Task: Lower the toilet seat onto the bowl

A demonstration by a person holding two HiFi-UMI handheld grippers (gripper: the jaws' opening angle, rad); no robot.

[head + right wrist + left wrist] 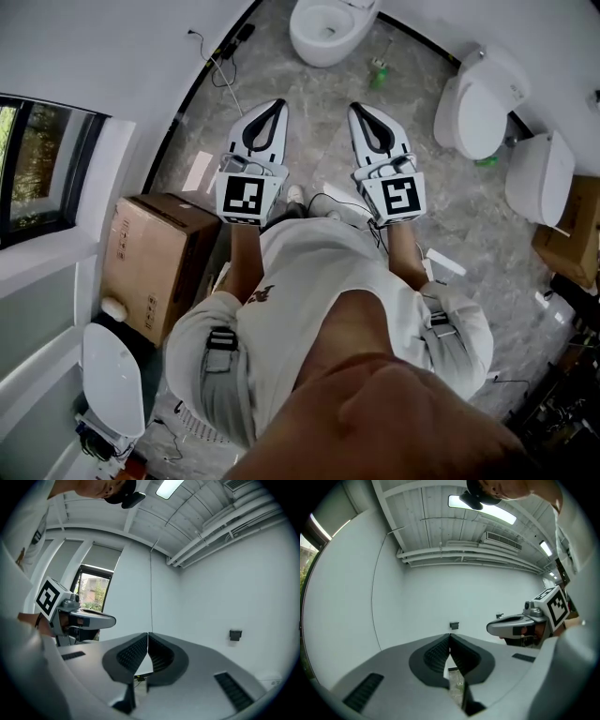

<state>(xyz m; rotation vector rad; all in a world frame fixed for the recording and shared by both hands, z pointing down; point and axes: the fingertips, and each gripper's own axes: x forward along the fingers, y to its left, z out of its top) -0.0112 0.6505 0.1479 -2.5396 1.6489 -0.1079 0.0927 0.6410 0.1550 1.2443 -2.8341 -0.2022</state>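
From the head view, the person holds the left gripper [276, 105] and the right gripper [360, 109] side by side and level. Both aim at the open toilet bowl [323, 33] but are well short of it. The toilet seat [360, 6] seems to stand raised at the back of that bowl, though the picture's top edge cuts it off, so this is a judgement. A green bottle [378, 71] stands just right of the bowl, a dark cable [222, 66] trails on the floor left of it, and two other toilets [480, 101] sit farther right. The cable could catch a foot on the way in, a swinging gripper could knock the bottle over, or the person could pick the wrong toilet.

In the left gripper view, the fingers [436, 654] meet at their tips with nothing between them. Past them there is only bare wall and ceiling — no bowl and no seat. A gripper aimed this high would have to tip down to reach the seat, or it would pass over it.

In the right gripper view, the fingers [132, 652] are likewise pressed together and empty, facing plain wall. A seat nudged by closed tips is not held — it could slip off them and slam onto the bowl.
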